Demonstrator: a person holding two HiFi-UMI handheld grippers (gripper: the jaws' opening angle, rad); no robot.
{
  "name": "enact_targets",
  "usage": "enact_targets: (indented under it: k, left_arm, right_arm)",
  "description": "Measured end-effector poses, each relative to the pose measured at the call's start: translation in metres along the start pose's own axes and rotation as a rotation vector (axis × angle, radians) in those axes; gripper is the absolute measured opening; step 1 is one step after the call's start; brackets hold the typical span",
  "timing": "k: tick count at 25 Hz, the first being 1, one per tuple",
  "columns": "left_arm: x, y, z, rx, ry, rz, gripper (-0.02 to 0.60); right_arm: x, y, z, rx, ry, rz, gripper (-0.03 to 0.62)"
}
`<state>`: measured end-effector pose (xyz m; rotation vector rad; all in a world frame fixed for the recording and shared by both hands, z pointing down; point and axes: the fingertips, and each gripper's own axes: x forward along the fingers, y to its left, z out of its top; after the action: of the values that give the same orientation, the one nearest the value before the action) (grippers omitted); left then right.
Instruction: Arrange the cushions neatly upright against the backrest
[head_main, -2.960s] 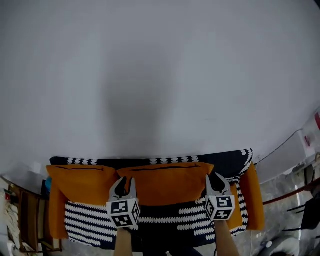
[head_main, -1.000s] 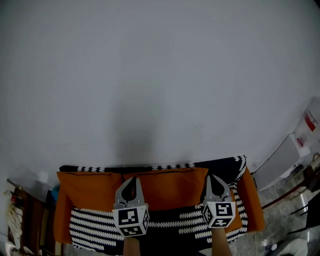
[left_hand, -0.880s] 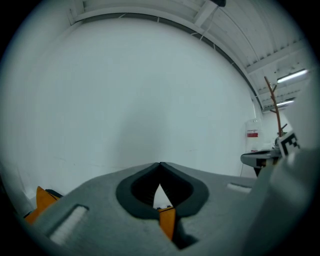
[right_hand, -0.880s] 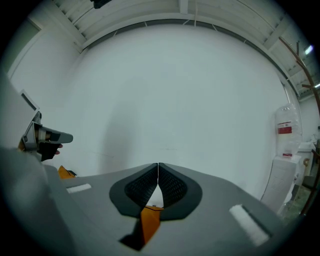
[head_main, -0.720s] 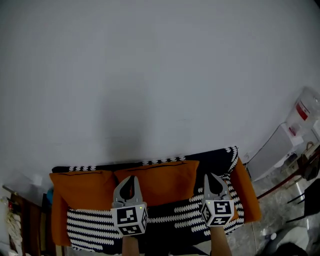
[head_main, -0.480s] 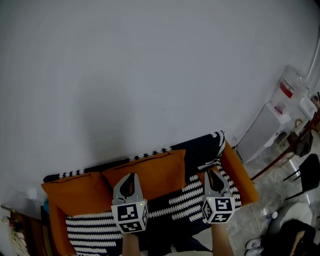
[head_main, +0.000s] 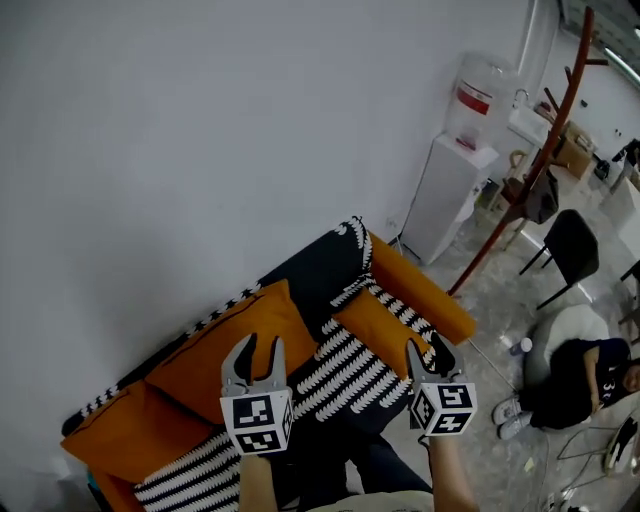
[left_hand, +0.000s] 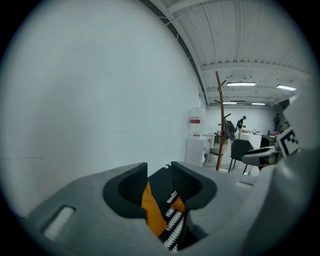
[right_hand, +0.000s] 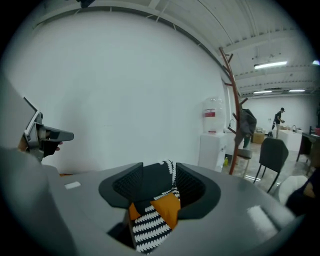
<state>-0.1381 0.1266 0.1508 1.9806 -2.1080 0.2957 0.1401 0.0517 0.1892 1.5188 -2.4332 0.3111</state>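
- Your left gripper (head_main: 260, 352) and right gripper (head_main: 427, 352), low in the head view, hang over the striped throw (head_main: 345, 365). Their jaws are part-way apart and have just been opening. Nothing sits between either pair; only fabric shows beyond them.
- Two orange cushions lean on the backrest (head_main: 312, 268): the centre cushion (head_main: 235, 338) just above your left gripper, and the end cushion (head_main: 115, 432) at lower left, touching it.
- An orange patch (head_main: 378, 325) right of centre, beside the armrest (head_main: 425, 297), may be a third cushion lying low or bare upholstery — you cannot tell from here.
- Risk: neither cushion is held and both sit tilted, so either could slump forward onto the throw.
- Risk: a hasty next grab could pinch the throw instead of a cushion — and drag it askew.
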Motion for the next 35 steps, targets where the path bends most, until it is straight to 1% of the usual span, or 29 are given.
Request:
enact_targets:
  k: [3,6,9,12,14,19,25,30,35]
  left_arm:
    - [0.030,-0.034,-0.008,0.041,0.021,-0.090,0.164]
    - [0.062,-0.064,-0.015,0.071,0.044,-0.140,0.176]
    - [0.093,-0.092,-0.017,0.105,0.084,-0.170,0.181]
    - [0.126,-0.116,-0.022,0.145,0.125,-0.184,0.187]
    - [0.149,-0.128,-0.032,0.155,0.161,-0.190,0.192]
    - [0.212,-0.154,-0.065,0.177,0.259,-0.213,0.213]
    - [0.278,-0.184,-0.114,0.213,0.377,-0.271,0.226]
    - [0.329,-0.197,-0.157,0.258,0.472,-0.314,0.239]
    - [0.376,-0.205,-0.206,0.281,0.561,-0.370,0.256]
  right_arm:
    - [-0.007,-0.035,-0.026,0.032,0.032,-0.073,0.213]
    - [-0.002,-0.067,-0.050,0.060,0.067,-0.112,0.222]
    - [0.008,-0.097,-0.068,0.090,0.108,-0.124,0.225]
    - [0.025,-0.123,-0.084,0.108,0.149,-0.113,0.225]
    - [0.040,-0.138,-0.097,0.122,0.177,-0.103,0.227]
    - [0.081,-0.170,-0.130,0.152,0.250,-0.077,0.229]
    - [0.116,-0.191,-0.183,0.186,0.366,-0.048,0.241]
    - [0.144,-0.208,-0.233,0.242,0.449,-0.056,0.247]
    - [0.170,-0.217,-0.284,0.288,0.528,-0.064,0.252]
